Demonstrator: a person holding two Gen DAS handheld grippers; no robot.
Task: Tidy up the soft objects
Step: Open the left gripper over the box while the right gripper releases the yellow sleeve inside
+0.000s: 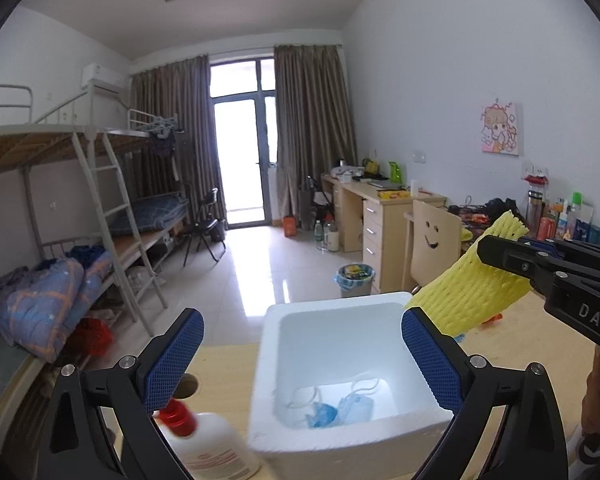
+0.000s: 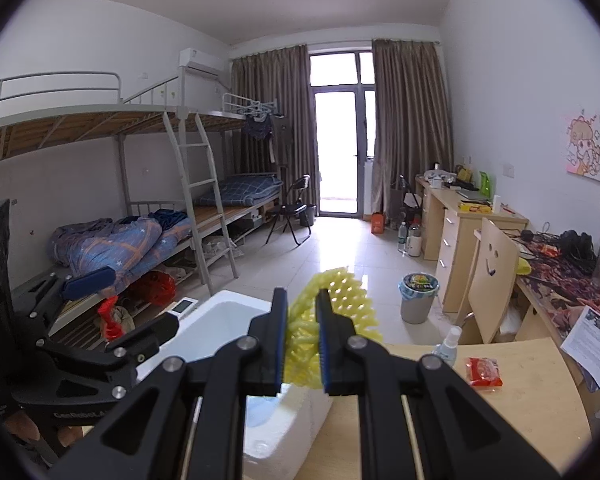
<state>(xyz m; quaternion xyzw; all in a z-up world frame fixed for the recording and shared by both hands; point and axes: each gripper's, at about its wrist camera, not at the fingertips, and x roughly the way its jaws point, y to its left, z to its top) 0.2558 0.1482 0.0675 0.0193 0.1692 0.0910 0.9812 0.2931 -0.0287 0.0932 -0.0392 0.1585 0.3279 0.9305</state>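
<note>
Left hand-held gripper (image 1: 302, 364): hanging empty, jaws spread wide, straddling the white foam box (image 1: 276, 436) at the lower centre of the left wrist view.
Right hand-held gripper (image 2: 302, 340): pinching the yellow foam net (image 2: 332, 300) between its blue pads, lower centre of the right wrist view, above the box's far right corner.
Already boxed: two blue face masks (image 1: 332, 410) are lying on the box floor.
Risk, net: it is springy and bulging beyond the pads; let go off-centre, it is likely bouncing off the rim onto the tabletop (image 2: 440, 412).
Risk, bottle: the red-capped white bottle (image 1: 208, 448) is standing just beside the box at lower left; a sideways swing of the left jaws is likely toppling it.
Left view only: masks, box interior.
Right view only: pads biting the net, spray bottle (image 2: 448, 346), red packet (image 2: 484, 372).
</note>
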